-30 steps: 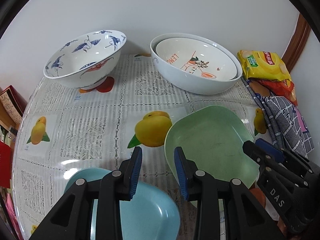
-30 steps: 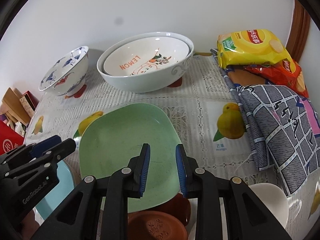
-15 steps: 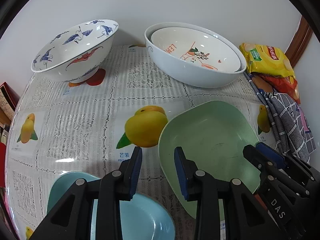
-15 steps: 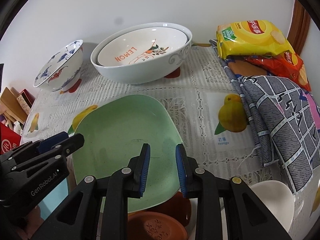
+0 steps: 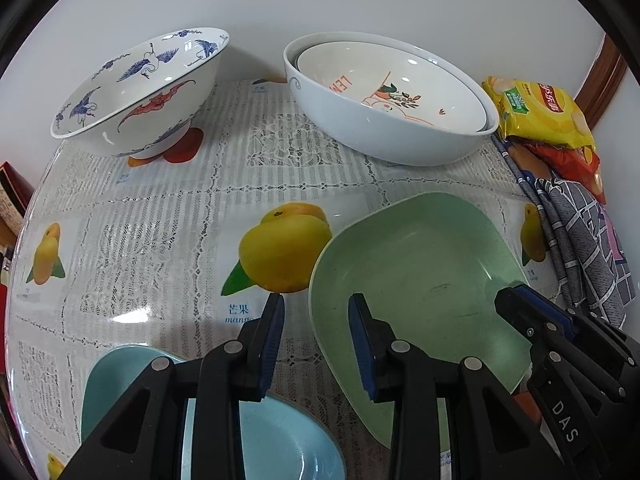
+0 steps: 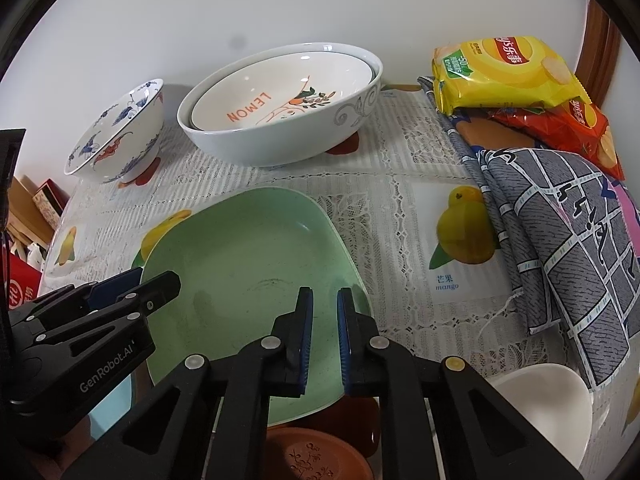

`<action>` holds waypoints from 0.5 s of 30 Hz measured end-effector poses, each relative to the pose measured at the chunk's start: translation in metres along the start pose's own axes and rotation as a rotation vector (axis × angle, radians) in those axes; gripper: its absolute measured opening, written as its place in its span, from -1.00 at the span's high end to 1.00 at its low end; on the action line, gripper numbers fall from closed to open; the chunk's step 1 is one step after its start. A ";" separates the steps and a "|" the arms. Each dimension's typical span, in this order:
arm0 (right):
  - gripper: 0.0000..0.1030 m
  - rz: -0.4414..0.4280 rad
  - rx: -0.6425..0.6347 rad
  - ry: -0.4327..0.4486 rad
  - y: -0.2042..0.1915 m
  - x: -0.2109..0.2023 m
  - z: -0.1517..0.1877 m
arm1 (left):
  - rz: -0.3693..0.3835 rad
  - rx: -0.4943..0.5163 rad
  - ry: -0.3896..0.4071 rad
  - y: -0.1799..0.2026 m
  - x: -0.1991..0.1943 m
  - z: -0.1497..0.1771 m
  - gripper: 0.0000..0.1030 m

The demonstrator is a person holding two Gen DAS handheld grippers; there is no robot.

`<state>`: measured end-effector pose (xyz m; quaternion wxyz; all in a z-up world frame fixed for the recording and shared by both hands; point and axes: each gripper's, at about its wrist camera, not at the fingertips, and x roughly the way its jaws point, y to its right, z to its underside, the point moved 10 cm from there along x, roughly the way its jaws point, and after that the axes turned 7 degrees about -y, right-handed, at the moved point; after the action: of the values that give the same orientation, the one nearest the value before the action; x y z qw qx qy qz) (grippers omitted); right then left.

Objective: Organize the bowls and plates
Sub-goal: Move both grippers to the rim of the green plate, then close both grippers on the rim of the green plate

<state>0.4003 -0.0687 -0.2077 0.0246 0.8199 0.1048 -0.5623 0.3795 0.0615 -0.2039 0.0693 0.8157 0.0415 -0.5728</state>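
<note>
Looking along the left gripper (image 5: 316, 332), its jaws stand apart and empty between blue plate (image 5: 280, 440) and green plate (image 5: 420, 272). Right view: right gripper (image 6: 324, 332) pinches the green plate's near rim; bowls (image 6: 280, 120) already nested, plates unstacked.

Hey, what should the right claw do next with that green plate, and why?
Probably lift the green plate a little. The right claw looks shut on its near rim, the plate's edge overlaps a brown dish, and the left claw hangs open near the blue plate, a likely stacking spot.
</note>
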 end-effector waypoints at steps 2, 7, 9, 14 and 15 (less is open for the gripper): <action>0.77 -0.001 -0.001 -0.001 0.000 0.000 0.000 | 0.003 -0.001 -0.004 0.000 0.002 0.000 0.39; 0.77 0.007 -0.005 0.001 -0.001 0.001 0.000 | 0.002 0.004 -0.009 0.004 0.005 -0.002 0.39; 0.77 0.013 -0.007 0.004 -0.001 0.003 0.000 | 0.002 0.009 -0.010 0.006 0.006 -0.003 0.39; 0.79 0.005 -0.006 0.009 -0.003 0.003 -0.001 | 0.017 0.018 -0.014 0.011 0.010 -0.003 0.39; 0.86 0.005 -0.004 0.009 -0.002 0.004 -0.001 | 0.015 0.020 -0.016 0.012 0.011 -0.003 0.41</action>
<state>0.4017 -0.0657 -0.2107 0.0269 0.8225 0.1040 -0.5585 0.3880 0.0501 -0.2122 0.0659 0.8120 0.0294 -0.5792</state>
